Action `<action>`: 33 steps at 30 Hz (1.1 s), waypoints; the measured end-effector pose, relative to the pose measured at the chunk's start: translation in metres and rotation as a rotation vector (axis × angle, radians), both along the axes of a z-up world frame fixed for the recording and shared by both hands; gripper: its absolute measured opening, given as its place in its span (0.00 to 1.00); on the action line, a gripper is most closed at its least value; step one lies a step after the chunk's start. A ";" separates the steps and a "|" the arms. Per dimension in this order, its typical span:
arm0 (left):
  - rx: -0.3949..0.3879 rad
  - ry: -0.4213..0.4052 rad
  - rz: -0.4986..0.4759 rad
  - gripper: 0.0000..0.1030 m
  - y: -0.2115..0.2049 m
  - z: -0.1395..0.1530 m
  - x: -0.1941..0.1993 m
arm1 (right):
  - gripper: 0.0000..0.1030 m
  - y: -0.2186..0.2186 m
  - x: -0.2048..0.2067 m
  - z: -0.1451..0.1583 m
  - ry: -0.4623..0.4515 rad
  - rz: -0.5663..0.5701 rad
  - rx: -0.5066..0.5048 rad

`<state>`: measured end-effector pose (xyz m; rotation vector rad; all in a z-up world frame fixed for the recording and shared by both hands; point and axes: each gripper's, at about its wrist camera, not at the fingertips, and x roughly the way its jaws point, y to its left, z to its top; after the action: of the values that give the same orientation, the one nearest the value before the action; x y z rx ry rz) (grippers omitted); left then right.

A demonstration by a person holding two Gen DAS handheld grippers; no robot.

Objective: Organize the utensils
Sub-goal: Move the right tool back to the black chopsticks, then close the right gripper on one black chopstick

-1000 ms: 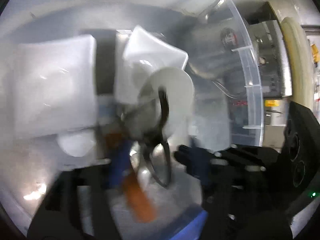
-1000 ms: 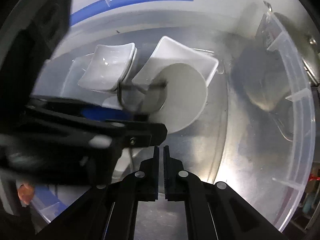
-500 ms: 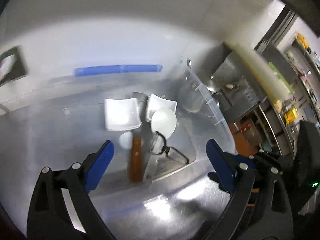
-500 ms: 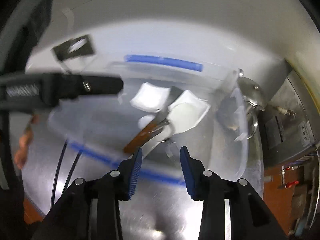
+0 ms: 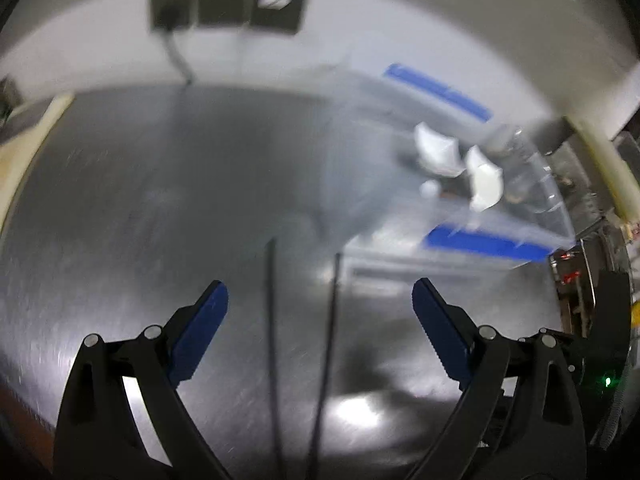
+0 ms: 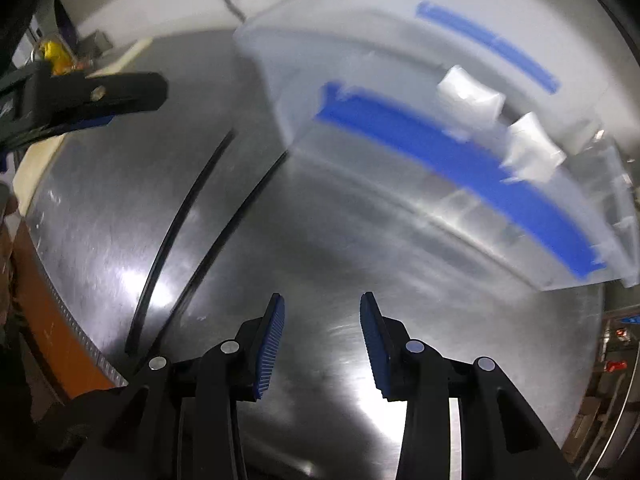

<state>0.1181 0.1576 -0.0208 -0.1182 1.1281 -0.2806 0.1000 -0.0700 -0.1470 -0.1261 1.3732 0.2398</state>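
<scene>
Both grippers have pulled back out of the bin since a second ago, when they were down among the dishes; now they hang over bare steel. Largest in view is the steel table (image 5: 168, 184), with two black cables (image 5: 272, 320) running across it. On it, ahead and to the right of both grippers, stands the clear plastic bin (image 6: 400, 184) with blue-edged rims. Inside lie two white square dishes (image 5: 438, 148), and between them a dark blur that may be the utensils; motion smear hides their long axis. The left gripper (image 5: 320, 316) has its jaws spread wide with nothing between them. The right gripper (image 6: 322, 334) has its jaws moderately apart, also holding nothing. By my reading the right gripper sits nearer the bin, so any next reach would go forward and rightward over the near rim.
</scene>
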 end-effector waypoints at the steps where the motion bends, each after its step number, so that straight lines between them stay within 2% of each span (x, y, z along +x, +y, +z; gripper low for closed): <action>1: 0.005 0.016 0.007 0.87 0.010 -0.006 -0.005 | 0.40 0.009 0.000 -0.008 0.019 0.001 -0.003; 7: 0.002 0.081 0.012 0.87 0.036 -0.030 -0.016 | 0.40 0.040 -0.002 -0.032 0.083 0.004 -0.016; 15: -0.006 0.086 0.040 0.87 0.067 -0.039 -0.018 | 0.44 0.067 -0.007 -0.059 0.166 -0.002 0.014; 19: -0.019 0.098 0.085 0.87 0.087 -0.043 -0.015 | 0.44 0.086 -0.005 -0.062 0.159 -0.001 0.010; 22: -0.033 0.104 0.094 0.87 0.094 -0.047 -0.016 | 0.44 0.101 0.000 -0.068 0.158 -0.007 0.003; 24: -0.048 0.111 0.094 0.87 0.096 -0.051 -0.017 | 0.44 0.111 0.003 -0.072 0.142 0.011 -0.051; 28: -0.065 0.135 0.091 0.87 0.099 -0.060 -0.019 | 0.44 0.112 0.006 -0.073 0.138 0.001 -0.050; 29: -0.071 0.139 0.093 0.87 0.100 -0.062 -0.018 | 0.41 0.110 0.003 -0.071 0.141 -0.002 -0.045; 31: -0.090 0.147 0.093 0.87 0.101 -0.063 -0.018 | 0.25 0.102 0.001 -0.070 0.144 -0.004 -0.038; 32: -0.098 0.149 0.091 0.87 0.101 -0.063 -0.017 | 0.10 0.101 0.001 -0.070 0.148 -0.005 -0.037; 33: -0.104 0.149 0.089 0.87 0.100 -0.063 -0.017 | 0.07 0.099 0.001 -0.070 0.154 -0.007 -0.042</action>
<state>0.1008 0.2581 -0.0839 -0.2845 1.2530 -0.2539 0.1010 0.0291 -0.2172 -0.1397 1.5324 0.2180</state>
